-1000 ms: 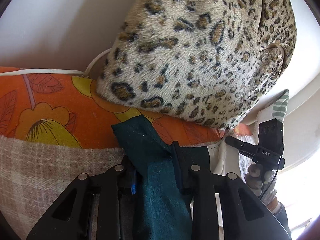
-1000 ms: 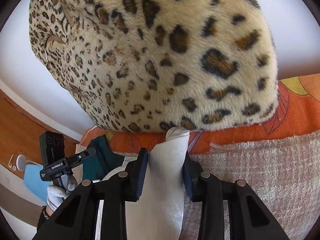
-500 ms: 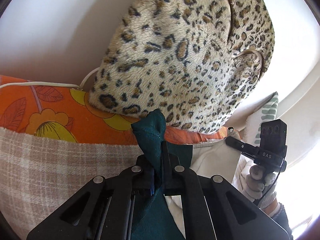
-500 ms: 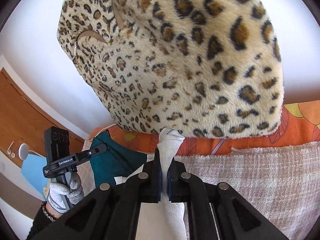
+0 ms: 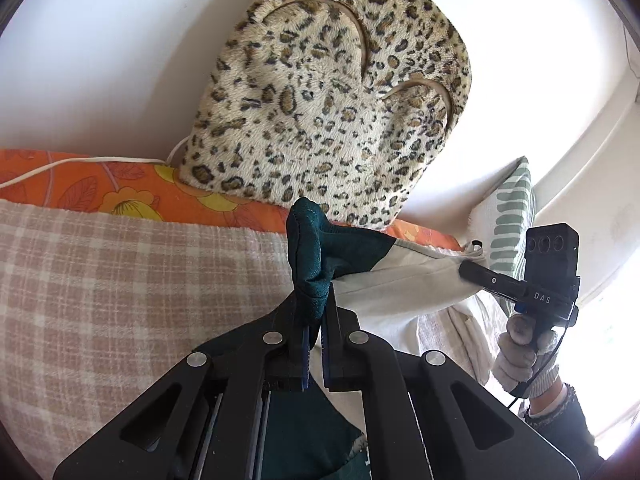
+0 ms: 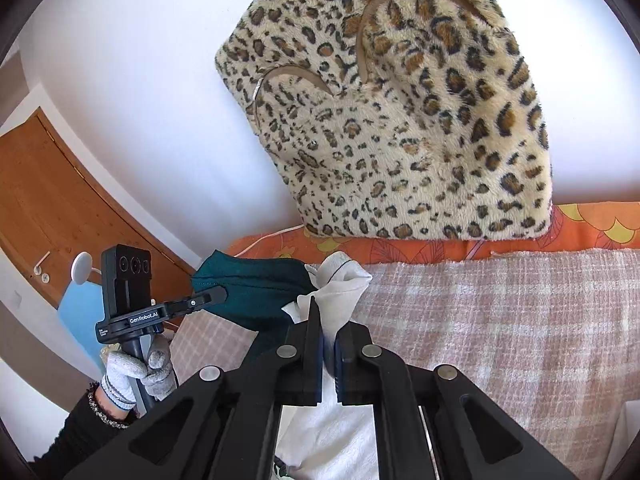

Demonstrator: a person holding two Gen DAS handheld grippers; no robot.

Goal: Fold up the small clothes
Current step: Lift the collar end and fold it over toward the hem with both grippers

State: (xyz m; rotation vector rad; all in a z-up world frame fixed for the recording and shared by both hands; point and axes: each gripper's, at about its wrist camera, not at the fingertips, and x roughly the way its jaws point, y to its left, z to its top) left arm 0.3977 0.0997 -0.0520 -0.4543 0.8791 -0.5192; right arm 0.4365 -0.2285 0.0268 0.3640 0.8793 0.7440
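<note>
A small garment, part teal [image 5: 344,248] and part white [image 5: 400,276], hangs stretched between both grippers above the bed. My left gripper [image 5: 318,300] is shut on its bunched teal corner. My right gripper [image 6: 326,320] is shut on the white corner [image 6: 340,280], which pokes up past the pads. In the right wrist view the teal part [image 6: 252,288] runs left to the other gripper's fingers [image 6: 212,296]. In the left wrist view the white part reaches the right gripper's fingers [image 5: 476,270]. The garment's lower part drops out of sight behind the jaws.
A leopard-print cushion [image 5: 328,120] leans on the white wall behind. A beige checked blanket [image 5: 140,280] covers an orange floral sheet [image 5: 120,192]. A green-striped pillow [image 5: 508,216] stands at the right, and a wooden door [image 6: 48,200] at the left. Gloved hands [image 6: 132,372] hold the handles.
Both grippers went from open around the cloth to shut on its corners. They then rose and drew back from the cushion, lifting the garment taut between them.
</note>
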